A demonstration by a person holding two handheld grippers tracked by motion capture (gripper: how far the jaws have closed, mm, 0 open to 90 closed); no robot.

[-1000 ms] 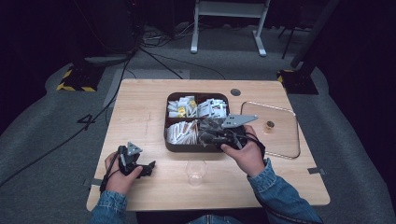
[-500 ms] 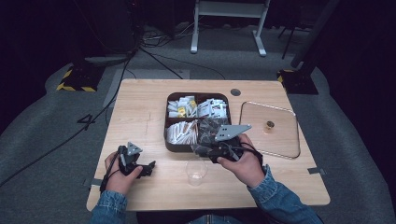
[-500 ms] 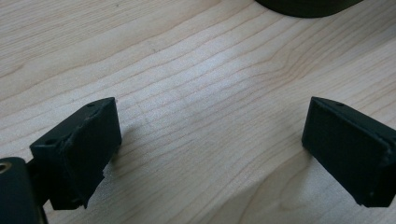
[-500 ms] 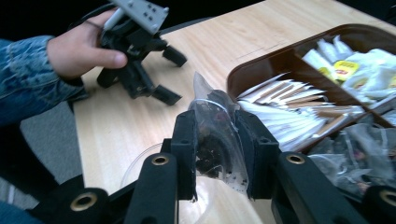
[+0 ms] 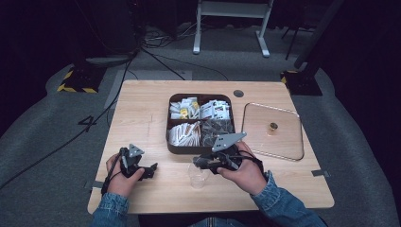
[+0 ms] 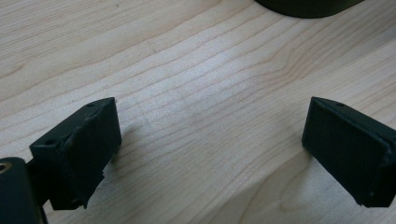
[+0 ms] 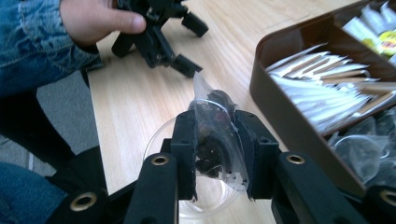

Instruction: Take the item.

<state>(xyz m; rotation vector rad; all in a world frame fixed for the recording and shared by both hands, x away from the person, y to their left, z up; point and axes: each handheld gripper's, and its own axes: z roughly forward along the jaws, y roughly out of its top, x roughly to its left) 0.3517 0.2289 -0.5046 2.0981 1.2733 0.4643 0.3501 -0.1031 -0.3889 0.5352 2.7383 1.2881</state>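
My right gripper (image 7: 215,140) is shut on a clear sachet of dark tea leaves (image 7: 212,135), held just above a clear glass cup (image 7: 205,200). In the high view that gripper (image 5: 201,163) hangs over the cup (image 5: 196,176), in front of the brown compartment box (image 5: 171,142). My left gripper (image 5: 151,169) rests low over the table's front left with its jaws wide apart. Bare wood lies between its fingers (image 6: 84,149).
The brown box (image 7: 280,107) holds white packets (image 7: 327,93) and more clear sachets (image 7: 369,144) in separate compartments. A clear lid (image 5: 273,131) with a small gold knob (image 5: 273,126) lies flat to the right of the box. The table's front edge is near both hands.
My right gripper has drawn back from the box toward the person with the sachet and now sits over the cup. The left gripper has stayed put.
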